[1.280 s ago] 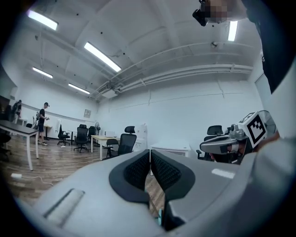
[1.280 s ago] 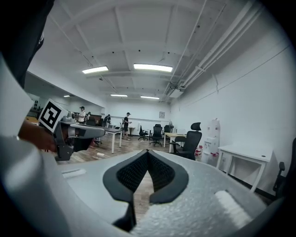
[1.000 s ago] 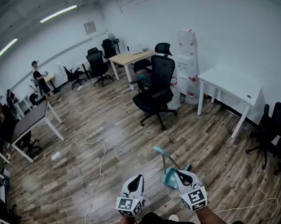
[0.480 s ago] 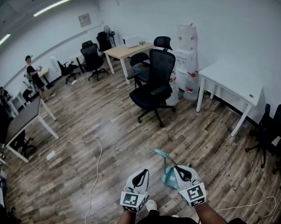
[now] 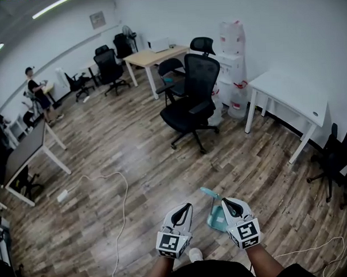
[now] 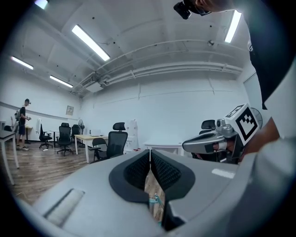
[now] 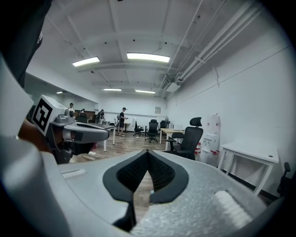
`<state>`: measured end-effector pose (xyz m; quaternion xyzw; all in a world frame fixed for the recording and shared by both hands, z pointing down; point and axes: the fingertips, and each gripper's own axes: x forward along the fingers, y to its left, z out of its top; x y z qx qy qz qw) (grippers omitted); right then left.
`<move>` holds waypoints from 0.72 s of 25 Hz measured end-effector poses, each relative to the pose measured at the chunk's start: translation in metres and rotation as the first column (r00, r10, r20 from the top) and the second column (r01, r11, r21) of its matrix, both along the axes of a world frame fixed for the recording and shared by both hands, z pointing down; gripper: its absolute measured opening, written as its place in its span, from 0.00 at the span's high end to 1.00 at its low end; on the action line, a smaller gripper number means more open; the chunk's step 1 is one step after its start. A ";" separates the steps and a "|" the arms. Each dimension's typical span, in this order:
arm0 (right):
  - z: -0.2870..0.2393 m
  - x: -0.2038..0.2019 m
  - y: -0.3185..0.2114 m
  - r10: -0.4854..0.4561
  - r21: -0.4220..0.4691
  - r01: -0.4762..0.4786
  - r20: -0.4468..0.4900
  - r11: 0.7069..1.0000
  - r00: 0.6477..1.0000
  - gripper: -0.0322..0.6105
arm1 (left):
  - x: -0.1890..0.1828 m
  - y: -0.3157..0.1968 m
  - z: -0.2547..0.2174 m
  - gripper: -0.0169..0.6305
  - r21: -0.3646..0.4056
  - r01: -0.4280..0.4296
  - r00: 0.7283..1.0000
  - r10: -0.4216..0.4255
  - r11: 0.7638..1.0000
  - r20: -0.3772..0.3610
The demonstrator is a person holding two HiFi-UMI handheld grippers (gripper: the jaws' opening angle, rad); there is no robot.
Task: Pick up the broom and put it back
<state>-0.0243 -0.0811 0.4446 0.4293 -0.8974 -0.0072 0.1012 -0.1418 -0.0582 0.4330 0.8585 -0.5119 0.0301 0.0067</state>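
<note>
A teal broom and dustpan set (image 5: 213, 212) lies on the wooden floor just ahead of me, its head (image 5: 207, 192) pointing away. Part of it is hidden behind my right gripper. My left gripper (image 5: 186, 208) hovers to the left of the set, jaws shut and empty. The right gripper (image 5: 228, 202) hangs over the set's right side, jaws also shut with nothing between them. Through the slit under the left jaws a bit of teal (image 6: 153, 200) shows. The left gripper view shows the right gripper (image 6: 217, 141) alongside, and the right gripper view shows the left gripper (image 7: 74, 132).
A black office chair (image 5: 192, 105) stands ahead. At the right is a white table (image 5: 292, 95), with a water dispenser (image 5: 233, 75) by the wall. A white cable (image 5: 123, 189) loops on the floor at the left. Desks (image 5: 25, 153), more chairs and people are far left.
The view has advanced across the floor: the chair and the broom set have drawn nearer, and both grippers have travelled forward together. Both stay shut.
</note>
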 end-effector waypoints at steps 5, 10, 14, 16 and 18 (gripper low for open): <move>0.020 0.001 -0.016 0.051 -0.056 -0.054 -0.054 0.997 0.997 0.95 | -0.010 -0.012 0.007 0.94 -0.023 -0.051 0.998 0.051 0.998 -0.023; 0.032 0.007 -0.024 0.038 -0.080 -0.045 -0.092 0.996 0.995 0.95 | -0.002 -0.029 0.008 0.94 -0.055 -0.055 0.998 0.053 0.997 -0.031; 0.034 0.006 -0.029 -0.017 -0.075 0.007 -0.124 0.997 0.992 0.94 | 0.008 -0.040 0.002 0.95 -0.040 -0.042 0.998 0.040 0.998 -0.051; 0.037 0.006 -0.030 -0.048 -0.082 0.036 -0.141 0.996 0.989 0.94 | 0.015 -0.042 0.005 0.95 -0.024 -0.049 0.997 0.047 0.999 -0.063; 0.044 0.009 -0.032 -0.079 -0.102 0.063 -0.160 0.993 0.984 0.94 | 0.022 -0.045 0.008 0.95 -0.024 -0.043 0.997 0.042 0.999 -0.067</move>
